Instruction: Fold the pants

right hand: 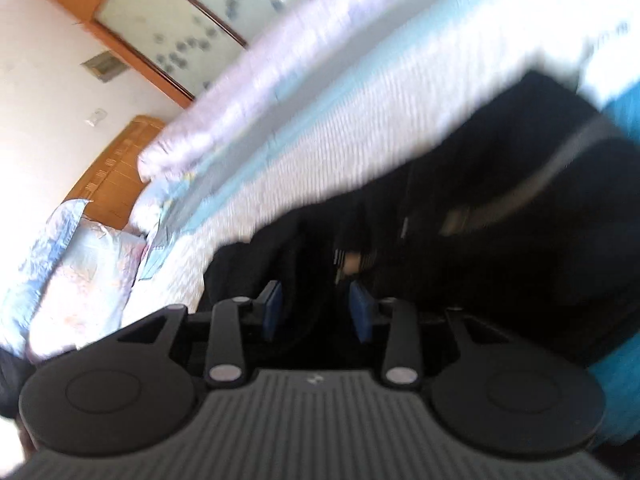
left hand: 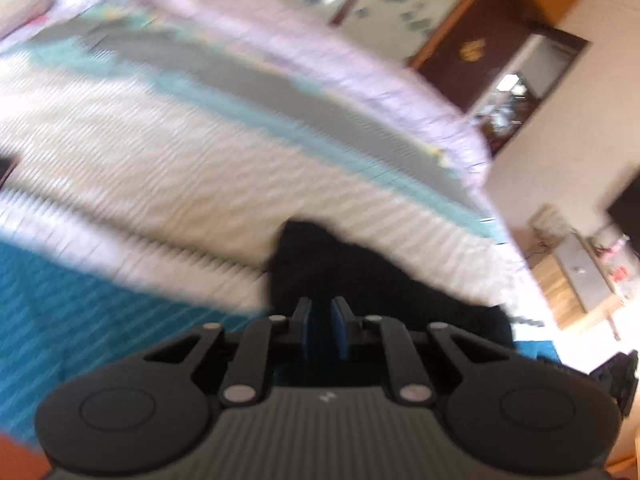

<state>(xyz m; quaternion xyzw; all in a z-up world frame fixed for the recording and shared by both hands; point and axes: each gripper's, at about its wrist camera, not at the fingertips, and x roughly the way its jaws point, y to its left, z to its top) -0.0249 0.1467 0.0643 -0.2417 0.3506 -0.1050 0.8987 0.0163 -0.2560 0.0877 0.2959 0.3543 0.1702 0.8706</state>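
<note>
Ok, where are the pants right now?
The black pants lie on the white striped bedspread, filling the right wrist view's lower right around the right gripper; in the left wrist view they sit just beyond the left gripper.

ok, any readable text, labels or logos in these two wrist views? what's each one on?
No readable words or numbers in either view.
Left gripper body: small pale logo mark, a shape, no letters.
Right gripper body: the same kind of mark, fainter, unreadable.
Black pants: small tag or patch, too blurred to read.
Dark door: gold emblem, too blurred to read.
</note>
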